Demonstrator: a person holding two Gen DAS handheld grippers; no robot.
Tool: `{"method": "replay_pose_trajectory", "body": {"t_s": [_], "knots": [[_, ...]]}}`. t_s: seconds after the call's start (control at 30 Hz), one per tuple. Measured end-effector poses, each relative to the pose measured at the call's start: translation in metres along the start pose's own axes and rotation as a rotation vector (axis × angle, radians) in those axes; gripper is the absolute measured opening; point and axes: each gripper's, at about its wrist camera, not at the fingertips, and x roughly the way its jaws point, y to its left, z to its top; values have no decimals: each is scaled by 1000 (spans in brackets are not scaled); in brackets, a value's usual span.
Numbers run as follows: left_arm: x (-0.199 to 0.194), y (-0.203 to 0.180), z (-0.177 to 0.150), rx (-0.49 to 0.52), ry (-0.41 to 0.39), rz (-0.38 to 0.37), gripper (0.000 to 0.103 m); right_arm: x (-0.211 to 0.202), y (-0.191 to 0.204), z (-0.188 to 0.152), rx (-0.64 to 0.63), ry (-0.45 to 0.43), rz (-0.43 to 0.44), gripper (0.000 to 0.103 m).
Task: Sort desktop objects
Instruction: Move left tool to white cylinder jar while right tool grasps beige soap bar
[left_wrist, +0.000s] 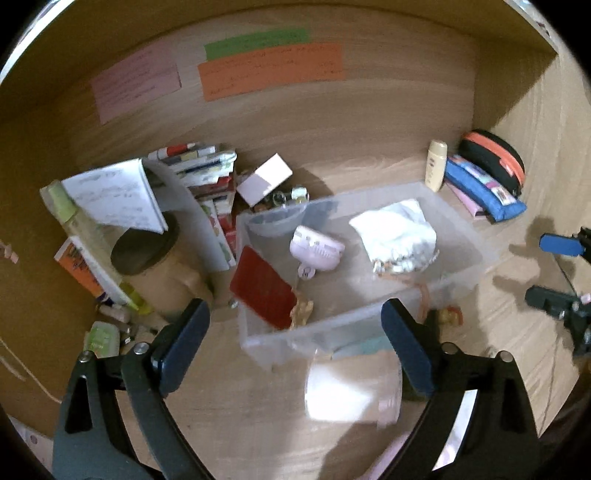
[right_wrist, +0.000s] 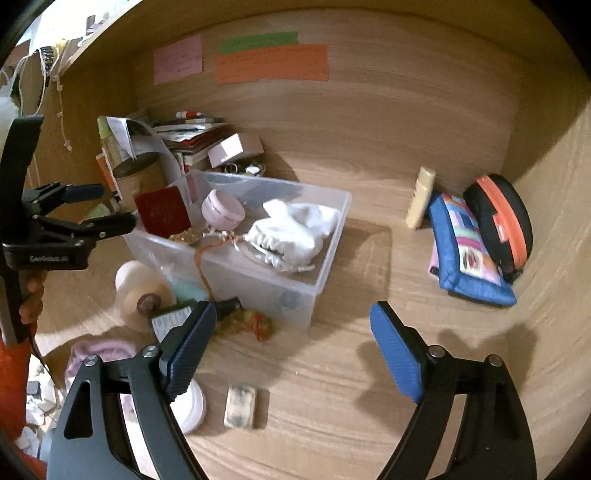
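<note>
Where wooden desk (right_wrist: 332, 369) meets wood-panelled alcove wall (right_wrist: 369, 122), left claw (left_wrist: 295, 343) spread, right claw (right_wrist: 291, 347) spread

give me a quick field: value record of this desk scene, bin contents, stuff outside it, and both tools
surface: wooden desk
bin: clear plastic bin, open top
in bin: red booklet, pink round gadget, white cloth
right of bin: cream bottle, blue pouch, black and orange case
in front of bin: small pale block
behind bin, left: stack of books
left tool: open, empty
right tool: open, empty
</note>
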Motion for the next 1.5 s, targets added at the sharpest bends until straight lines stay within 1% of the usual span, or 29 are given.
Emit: {"method": "replay_pose_trajectory", "body": {"t_s": [0.1,0.13,0.17,0.23,0.33,0.47,0.53,0.7,0.8,0.93,1.0,1.03,1.07,1.13,1.17,1.2,1.23,1.27,1.3,1.4,1.43,1.47,1.5], "knots": [[0,-1,-14,16,29,10,95,-1,-5,-11,17,21,-7,84],[1,-1,-19,16,41,2,95,0,-7,-15,23,31,-6,84],[0,-1,-23,10,47,-8,95,1,-8,-19,30,42,-3,84],[2,-1,-29,-9,73,-59,95,5,-11,-29,48,64,-1,84],[5,-4,-36,-24,98,-108,95,12,-12,-44,79,96,4,84],[12,-8,-41,-27,116,-128,95,23,-10,-61,104,148,22,84],[18,-9,-42,-35,141,-136,95,27,-8,-67,105,170,31,84],[30,-12,-45,-37,166,-142,95,25,-6,-77,122,176,41,84],[38,-12,-47,-40,178,-137,95,24,-1,-80,104,169,56,84],[43,-11,-50,-44,165,-142,95,26,7,-79,63,150,30,82],[42,-11,-51,-44,152,-145,94,28,10,-78,52,150,36,82],[42,-10,-51,-48,146,-150,94,30,12,-77,45,151,35,78],[42,-10,-52,-52,144,-154,93,33,14,-77,38,155,35,71],[44,-7,-51,-73,142,-167,91,38,17,-76,29,168,40,63],[44,-7,-51,-80,144,-175,88,40,18,-76,26,171,41,61],[46,-6,-51,-83,153,-185,83,42,20,-75,22,171,33,61],[48,-6,-51,-83,163,-193,76,43,22,-75,19,173,31,59],[50,-6,-51,-82,168,-199,72,43,23,-74,14,173,36,53],[53,-6,-52,-78,176,-205,67,43,24,-74,11,173,43,50],[55,-5,-55,-90,169,-214,66,44,27,-73,7,177,21,36],[55,-3,-56,-98,164,-218,66,44,29,-73,0,177,15,26],[55,-3,-56,-102,161,-215,66,44,32,-73,-12,179,3,22],[55,-2,-56,-104,160,-213,66,44,32,-72,-11,181,-2,22]]}}
